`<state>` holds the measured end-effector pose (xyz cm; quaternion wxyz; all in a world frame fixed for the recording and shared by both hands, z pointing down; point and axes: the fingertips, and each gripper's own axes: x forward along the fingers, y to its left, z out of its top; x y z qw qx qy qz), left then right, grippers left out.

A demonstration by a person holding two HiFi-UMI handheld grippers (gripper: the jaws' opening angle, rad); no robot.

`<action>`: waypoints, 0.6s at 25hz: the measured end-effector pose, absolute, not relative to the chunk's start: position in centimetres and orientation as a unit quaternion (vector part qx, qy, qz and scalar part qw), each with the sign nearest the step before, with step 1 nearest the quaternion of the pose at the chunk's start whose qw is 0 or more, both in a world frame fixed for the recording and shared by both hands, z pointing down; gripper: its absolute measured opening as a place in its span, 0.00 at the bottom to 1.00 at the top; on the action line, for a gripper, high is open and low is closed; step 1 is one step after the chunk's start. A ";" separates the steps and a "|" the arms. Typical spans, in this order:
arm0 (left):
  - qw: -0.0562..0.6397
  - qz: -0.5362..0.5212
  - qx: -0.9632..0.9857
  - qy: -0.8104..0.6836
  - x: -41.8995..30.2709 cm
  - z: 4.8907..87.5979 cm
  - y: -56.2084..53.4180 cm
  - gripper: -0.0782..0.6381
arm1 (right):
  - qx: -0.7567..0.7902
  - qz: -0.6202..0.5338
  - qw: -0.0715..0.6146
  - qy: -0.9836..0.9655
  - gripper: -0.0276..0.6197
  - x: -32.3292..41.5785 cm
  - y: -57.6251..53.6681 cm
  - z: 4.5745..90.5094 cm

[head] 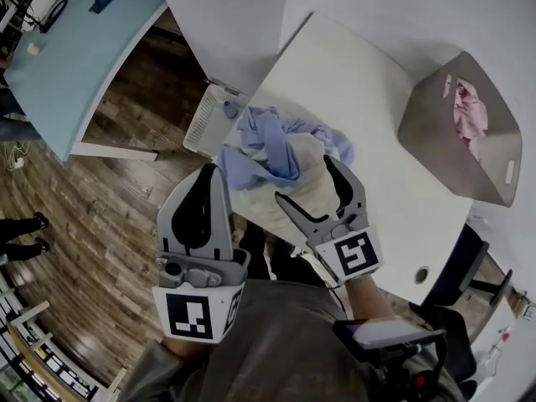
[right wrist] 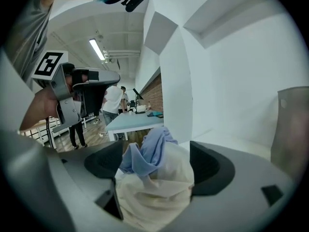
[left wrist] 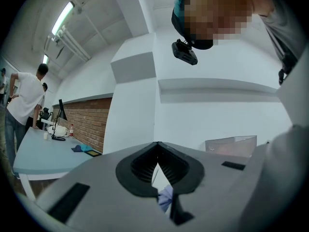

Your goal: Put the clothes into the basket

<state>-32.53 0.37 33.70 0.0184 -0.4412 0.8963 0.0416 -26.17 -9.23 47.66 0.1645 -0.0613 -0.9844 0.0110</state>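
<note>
Lavender-blue garment (head: pixel 272 141) lies crumpled on top of a cream garment (head: pixel 293 195). That pile sits at the corner of the white table (head: pixel 360 74) nearest me, well apart from the grey basket (head: pixel 431 120) at the table's far right. Basket already has one pink garment (head: pixel 469 111) in it, so I'd call the job partly done: one piece in, at least these two left on the table. My right gripper (head: pixel 304 178) has its jaws apart, straddling the pile. In the right gripper view cream cloth fills the gap between the pads, with the lavender piece bunched just beyond, but I don't see the pads biting, so not a grip yet. My left gripper (head: pixel 212 168) has its jaws together at the tips, nothing clamped. Its nose is just beside the lavender garment's left edge, and the left gripper view shows only a sliver of that cloth through the slot below the tips. Judgement on next step: close right on the cream cloth, possibly get both pieces in one lift, then carry across to the basket. Risk — the lavender piece only rests on top and could slide off toward the wood floor (head: pixel 126 208) at the table edge. Background: pale blue table (head: pixel 67 65) with a person (left wrist: pixel 24 100) standing by it, not involved.
</note>
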 end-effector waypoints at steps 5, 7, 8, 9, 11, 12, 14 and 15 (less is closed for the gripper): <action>-0.001 0.034 -0.465 0.885 -34.2 35.7 -0.3 0.12 | -0.033 0.010 0.202 -0.979 0.79 -27.1 -10.2 51.7; -0.006 0.031 -0.473 0.880 -35.0 36.0 -0.6 0.12 | -0.028 0.005 0.213 -0.977 0.81 -27.4 -10.5 52.8; -0.009 0.029 -0.477 0.878 -35.3 36.2 -0.8 0.12 | -0.027 0.002 0.217 -0.976 0.82 -27.5 -10.5 53.4; -0.011 0.027 -0.481 0.876 -35.7 36.3 -0.9 0.12 | -0.027 -0.001 0.222 -0.975 0.84 -27.7 -10.5 54.0; -0.015 0.024 -0.487 0.873 -36.3 36.8 -1.2 0.12 | -0.028 -0.007 0.232 -0.972 0.87 -28.1 -10.5 55.3; -0.017 0.022 -0.489 0.872 -36.6 37.2 -1.3 0.12 | -0.029 -0.009 0.237 -0.971 0.88 -28.4 -10.4 56.0; -0.022 0.018 -0.493 0.870 -37.2 38.0 -1.5 0.12 | -0.032 -0.014 0.247 -0.968 0.90 -29.2 -10.3 57.2; -0.025 0.016 -0.494 0.869 -37.5 38.3 -1.5 0.12 | -0.034 -0.016 0.252 -0.967 0.91 -29.6 -10.2 57.9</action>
